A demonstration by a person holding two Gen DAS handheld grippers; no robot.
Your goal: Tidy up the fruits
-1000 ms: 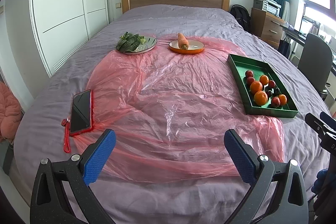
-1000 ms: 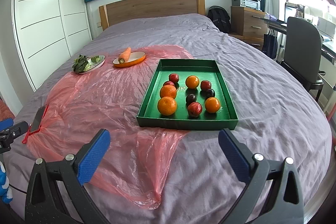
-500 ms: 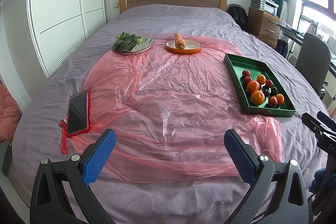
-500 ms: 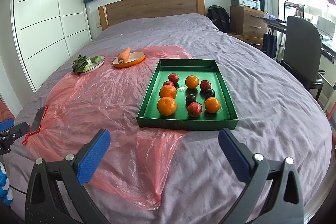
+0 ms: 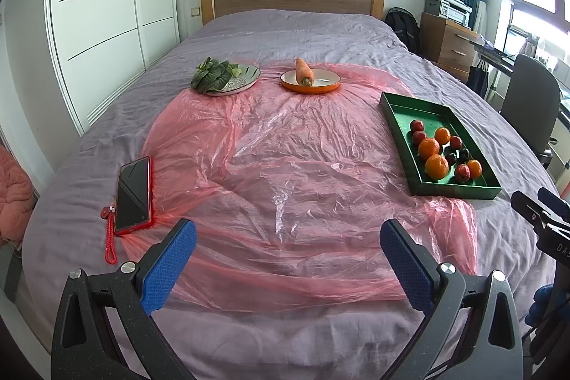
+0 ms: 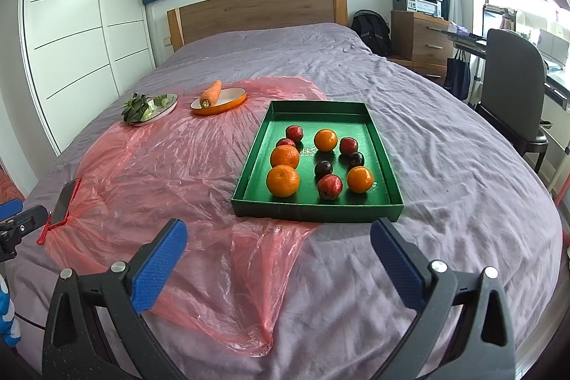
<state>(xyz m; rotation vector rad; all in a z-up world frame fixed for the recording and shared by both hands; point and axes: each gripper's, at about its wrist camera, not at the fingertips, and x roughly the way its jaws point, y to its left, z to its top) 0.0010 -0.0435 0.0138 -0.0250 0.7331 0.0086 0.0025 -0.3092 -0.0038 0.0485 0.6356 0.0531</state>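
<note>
Both your left gripper (image 5: 288,258) and right gripper (image 6: 278,259) hang spread wide, empty. Fruit sits loose in the shallow green rectangular tray (image 6: 249,178). Come straight down over the nearest big orange (image 6: 283,180), clear of neighbours, and squeeze gently.

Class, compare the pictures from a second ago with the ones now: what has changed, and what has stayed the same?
The left gripper has drifted slightly, so its view shifts. Nothing was taken hold of or let go. The right gripper stays open and empty; the fruit stays in the green tray.
</note>
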